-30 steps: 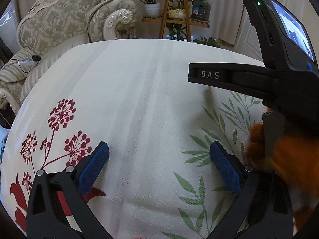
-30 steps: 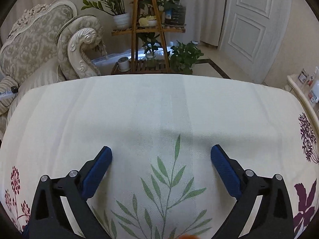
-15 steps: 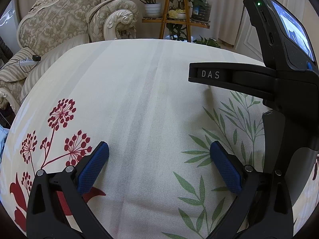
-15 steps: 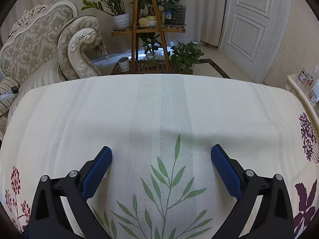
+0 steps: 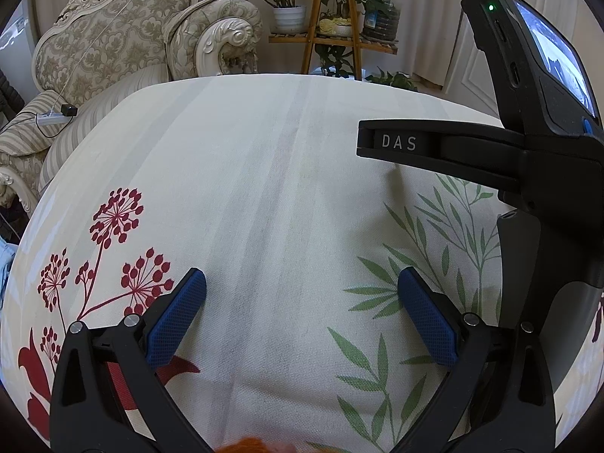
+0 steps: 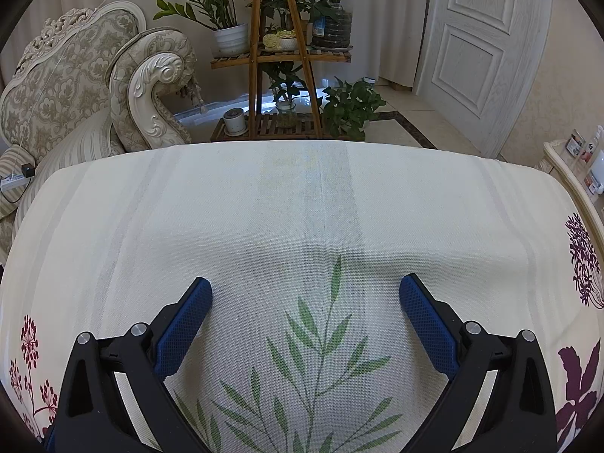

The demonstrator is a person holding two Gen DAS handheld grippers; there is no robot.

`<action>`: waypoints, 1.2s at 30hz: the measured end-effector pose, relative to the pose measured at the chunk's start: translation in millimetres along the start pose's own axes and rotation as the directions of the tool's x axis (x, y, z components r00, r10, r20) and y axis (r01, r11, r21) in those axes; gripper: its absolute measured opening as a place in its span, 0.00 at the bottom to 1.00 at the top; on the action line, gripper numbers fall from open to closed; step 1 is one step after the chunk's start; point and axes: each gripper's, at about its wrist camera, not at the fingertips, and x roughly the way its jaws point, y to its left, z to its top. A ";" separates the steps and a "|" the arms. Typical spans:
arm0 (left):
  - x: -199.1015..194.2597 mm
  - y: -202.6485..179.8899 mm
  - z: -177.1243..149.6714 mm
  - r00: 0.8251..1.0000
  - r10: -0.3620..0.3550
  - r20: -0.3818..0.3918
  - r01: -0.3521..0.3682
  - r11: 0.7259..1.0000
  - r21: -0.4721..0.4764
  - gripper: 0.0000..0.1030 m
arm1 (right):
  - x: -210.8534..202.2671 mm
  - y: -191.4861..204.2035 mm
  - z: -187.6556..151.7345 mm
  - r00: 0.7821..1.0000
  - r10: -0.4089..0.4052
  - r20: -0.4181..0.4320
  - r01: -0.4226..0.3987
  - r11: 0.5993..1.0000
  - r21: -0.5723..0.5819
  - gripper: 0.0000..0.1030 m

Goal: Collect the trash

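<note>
From the left wrist, the left gripper (image 5: 300,302) hangs over a cream tablecloth (image 5: 264,173) printed with red flower heads and green leaves. Its blue-padded fingers (image 5: 177,317) are spread wide with only bare cloth between them. At the very bottom edge of this view, below and behind the finger bases, a small blurred patch of something orange and fuzzy (image 5: 251,445) peeks in. It is cut off by the frame, so what it is, its long axis and which way it points cannot be told. It lies nearer the camera than the fingertips and is not between the pads. On the right side of the view, the body of the right gripper (image 5: 528,151) reaches in side-on, marked "DAS", with a lit screen on its back. An ornate sofa (image 5: 113,37) and a wooden plant stand (image 5: 332,34) sit beyond the table.

From the right wrist, the right gripper (image 6: 305,296) also has its fingers (image 6: 428,326) wide apart, holding nothing, above a green leaf sprig on the cloth. No piece of trash shows in this view. A white door (image 6: 475,49) stands behind, right of the plant stand.
</note>
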 end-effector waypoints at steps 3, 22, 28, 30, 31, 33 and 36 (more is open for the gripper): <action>0.2 -0.5 -0.4 1.000 -0.001 0.000 0.001 1.000 -0.001 0.96 | 0.0 -0.1 0.1 1.000 0.000 0.000 0.000 1.000 0.000 0.94; 0.4 -1.4 -0.5 1.000 0.000 0.001 0.000 1.000 0.000 0.96 | 0.0 0.7 0.4 1.000 0.000 0.000 0.000 1.000 0.000 0.94; 0.4 -1.7 -0.6 1.000 0.000 0.001 0.000 1.000 0.000 0.96 | -0.1 0.5 0.4 1.000 0.000 0.000 0.000 1.000 0.000 0.94; 0.5 -1.2 -0.6 1.000 0.000 0.001 0.000 1.000 0.000 0.96 | -0.1 0.4 0.4 1.000 0.000 0.000 0.000 1.000 0.000 0.94; 0.4 -1.3 -0.6 1.000 0.000 0.001 0.000 1.000 0.000 0.96 | -0.2 0.1 0.3 1.000 0.000 0.000 0.000 1.000 0.000 0.94; 0.5 -1.2 -0.6 1.000 0.000 0.001 0.000 1.000 0.000 0.96 | -0.2 0.1 0.3 1.000 0.000 0.000 0.000 1.000 0.000 0.94; 0.5 -1.2 -0.6 1.000 0.000 0.001 0.000 1.000 0.000 0.96 | -0.2 0.1 0.3 1.000 0.000 0.000 0.000 1.000 0.000 0.94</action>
